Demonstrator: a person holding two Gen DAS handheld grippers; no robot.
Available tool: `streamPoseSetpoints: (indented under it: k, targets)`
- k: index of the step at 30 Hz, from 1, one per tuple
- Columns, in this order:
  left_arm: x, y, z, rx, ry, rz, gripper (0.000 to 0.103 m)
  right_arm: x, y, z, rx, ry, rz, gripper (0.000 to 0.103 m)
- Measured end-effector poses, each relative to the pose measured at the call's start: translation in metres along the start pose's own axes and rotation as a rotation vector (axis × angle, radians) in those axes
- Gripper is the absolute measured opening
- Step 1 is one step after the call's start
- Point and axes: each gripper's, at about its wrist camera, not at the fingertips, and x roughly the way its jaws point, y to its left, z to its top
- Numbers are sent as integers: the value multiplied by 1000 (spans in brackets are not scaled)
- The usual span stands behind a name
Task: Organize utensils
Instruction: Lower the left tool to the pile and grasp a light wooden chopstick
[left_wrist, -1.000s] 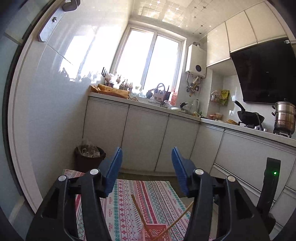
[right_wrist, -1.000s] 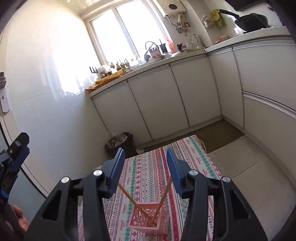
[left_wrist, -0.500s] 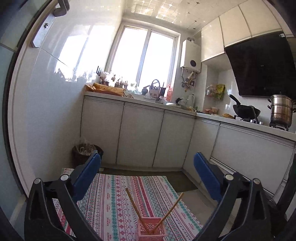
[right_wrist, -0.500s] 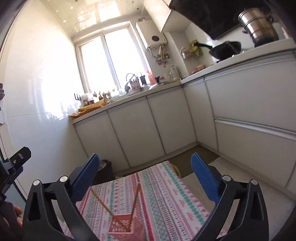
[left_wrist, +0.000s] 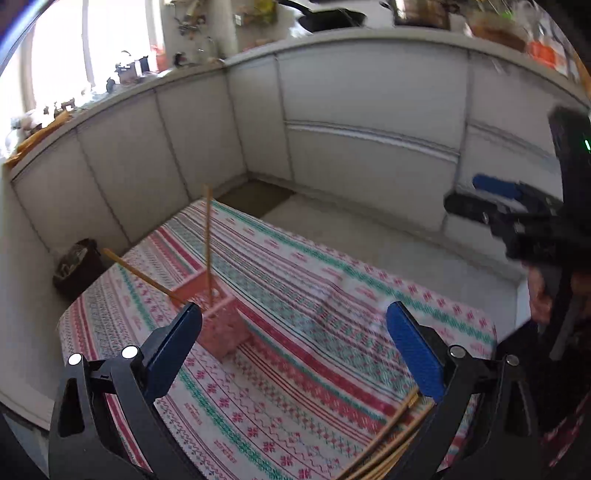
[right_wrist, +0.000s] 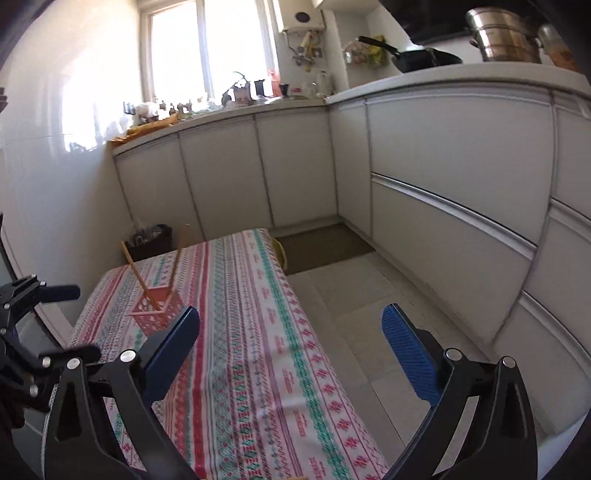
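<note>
A pink slotted basket (left_wrist: 218, 321) stands on the patterned tablecloth (left_wrist: 295, 332), with two wooden chopsticks (left_wrist: 208, 236) leaning out of it. It also shows in the right wrist view (right_wrist: 159, 312). Several more chopsticks (left_wrist: 388, 439) lie on the cloth near the front, by the right finger of my left gripper. My left gripper (left_wrist: 295, 354) is open and empty above the cloth, to the right of the basket. My right gripper (right_wrist: 291, 354) is open and empty over the table's right edge; it also shows at the right of the left wrist view (left_wrist: 498, 203).
White kitchen cabinets (right_wrist: 443, 166) run along the back and right. A dark waste bin (left_wrist: 75, 266) stands on the floor beyond the table's far left corner. Pots and a pan (right_wrist: 424, 59) sit on the counter. Tiled floor (right_wrist: 369, 295) lies right of the table.
Both grippers opened wide, then tilted down toward the table. The left view has swung right and down, so the loose chopsticks on the cloth have come into view.
</note>
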Motion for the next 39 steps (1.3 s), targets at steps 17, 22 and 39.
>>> streamPoseSetpoints:
  k: [17,22,39]
  targets:
    - [146,-150,-20,379,538,-306,64,32,-121,-21,496,189,4,96]
    - [167,-156,-27,434,641,-339,39,33,-133,-23,538,203,24,96]
    - [152,-76,-22,201,528,-185,7,95,-104,-69,657,617,283,96]
